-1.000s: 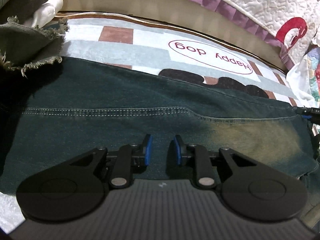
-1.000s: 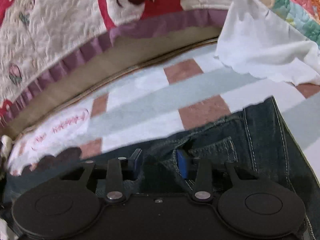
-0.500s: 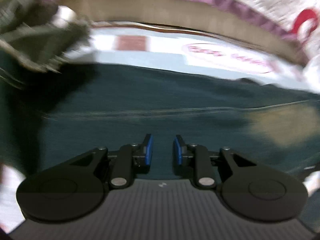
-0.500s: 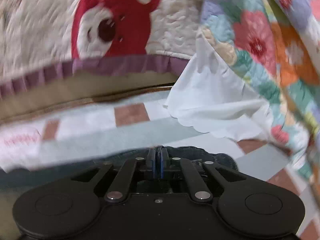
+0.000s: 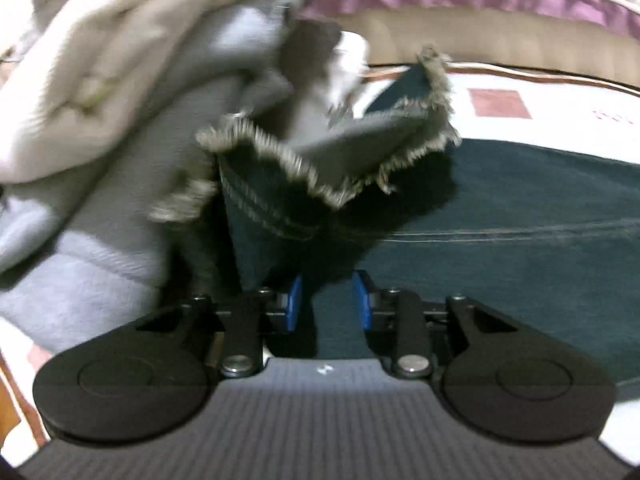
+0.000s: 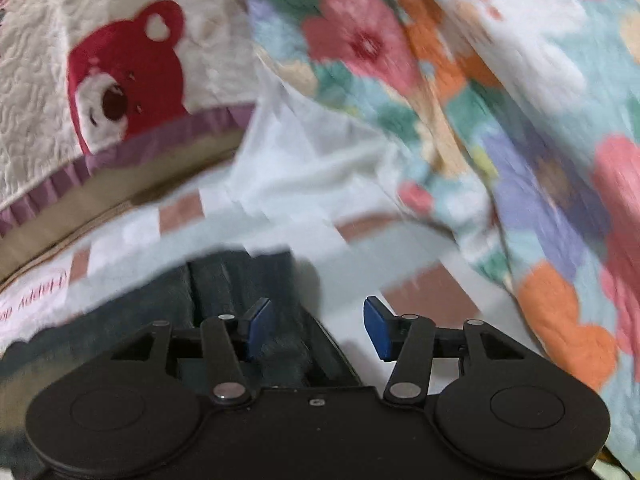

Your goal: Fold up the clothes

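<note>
Denim jeans lay spread on the bed over a checked sheet, dark blue-green, with a stitched seam running across the cloth. At the left of the left wrist view, one frayed hem stood folded up and tilted, its raw fringe pale against the dark cloth. Just beside the hem sat a heap of pale grey and cream clothes, touching the jeans at the frayed edge.

In the right wrist view, one end of the jeans lay on the sheet below the tool.

The left gripper hovered over the denim with its blue fingers narrowly parted; no cloth was pinched between them. The right gripper had just been opening, and its fingers stood spread wide with nothing clamped; the left finger was over the denim, the right over the sheet.

Behind lay a quilted cover with a red bear and purple trim, a white cloth, and a flowered quilt at the right.
</note>
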`<action>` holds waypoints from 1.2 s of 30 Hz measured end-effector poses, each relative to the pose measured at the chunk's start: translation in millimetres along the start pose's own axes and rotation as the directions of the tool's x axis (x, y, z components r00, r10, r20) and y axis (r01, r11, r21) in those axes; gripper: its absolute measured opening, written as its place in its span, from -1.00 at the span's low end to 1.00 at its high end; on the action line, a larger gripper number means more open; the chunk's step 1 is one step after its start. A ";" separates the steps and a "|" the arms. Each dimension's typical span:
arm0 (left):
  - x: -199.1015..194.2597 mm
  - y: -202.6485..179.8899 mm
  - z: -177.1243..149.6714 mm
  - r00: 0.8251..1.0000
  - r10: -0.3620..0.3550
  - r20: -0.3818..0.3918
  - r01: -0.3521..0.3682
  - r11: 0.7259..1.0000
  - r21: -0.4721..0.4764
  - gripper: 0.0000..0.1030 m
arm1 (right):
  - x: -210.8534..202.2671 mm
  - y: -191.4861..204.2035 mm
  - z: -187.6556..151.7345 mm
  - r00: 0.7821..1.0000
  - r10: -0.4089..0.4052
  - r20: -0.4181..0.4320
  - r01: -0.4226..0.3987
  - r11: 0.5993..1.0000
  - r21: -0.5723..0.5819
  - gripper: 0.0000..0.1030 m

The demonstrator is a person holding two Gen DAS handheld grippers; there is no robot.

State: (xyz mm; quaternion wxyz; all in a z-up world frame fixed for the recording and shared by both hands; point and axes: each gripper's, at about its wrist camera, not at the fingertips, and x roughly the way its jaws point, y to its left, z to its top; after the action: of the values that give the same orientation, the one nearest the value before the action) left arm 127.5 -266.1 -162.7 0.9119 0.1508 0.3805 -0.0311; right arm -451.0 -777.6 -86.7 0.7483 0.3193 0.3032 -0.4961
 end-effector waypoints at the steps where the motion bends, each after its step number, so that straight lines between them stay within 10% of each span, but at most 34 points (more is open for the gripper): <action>1: 0.3 3.7 -0.5 1.000 0.015 0.005 -0.015 1.000 -0.015 -0.52 | 1.4 -4.5 -5.1 1.000 0.012 -0.026 -0.012 1.000 0.001 0.09; 8: -7.0 22.8 6.9 1.000 0.021 -0.021 -0.023 0.995 -0.100 -0.64 | -21.6 24.4 -50.0 0.988 -0.100 -0.116 0.094 0.994 -0.056 0.10; 13: -12.2 38.5 9.1 0.987 -0.111 -0.112 0.083 0.970 -0.230 -0.33 | -101.5 37.7 -94.9 0.998 -0.065 0.011 0.066 0.988 -0.142 0.15; 20: -58.4 16.6 9.8 0.940 -0.340 -0.040 0.327 0.925 -0.193 -0.19 | -183.4 -4.4 -142.3 0.988 -0.115 0.105 0.116 0.993 -0.012 0.23; 24: -96.4 -42.7 18.8 0.842 -0.539 -0.015 0.538 0.842 -0.032 -0.17 | -195.3 -28.6 -170.2 0.986 -0.117 0.115 0.101 0.986 0.135 0.32; 31: -157.7 -155.5 -4.4 0.529 -0.833 -0.162 0.847 0.505 0.167 -0.04 | -138.2 -68.9 -190.3 0.985 0.021 0.174 -0.084 0.926 0.367 0.13; 32: -167.9 -173.0 -11.6 0.505 -0.842 -0.187 0.857 0.464 0.225 -0.02 | -133.7 -69.2 -187.8 0.978 0.028 0.205 -0.102 0.927 0.360 -0.85; 36: -211.9 -236.4 -46.5 0.470 -0.840 -0.272 0.824 0.307 0.476 0.05 | -168.7 -24.3 -170.2 0.934 -0.080 0.347 0.047 0.994 0.102 -0.91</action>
State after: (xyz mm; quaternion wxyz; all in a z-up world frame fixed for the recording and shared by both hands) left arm -95.0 -489.8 -104.1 0.6832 0.1865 0.3637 -0.6051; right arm -551.7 -559.9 -65.2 0.7584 0.2499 0.1520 -0.5824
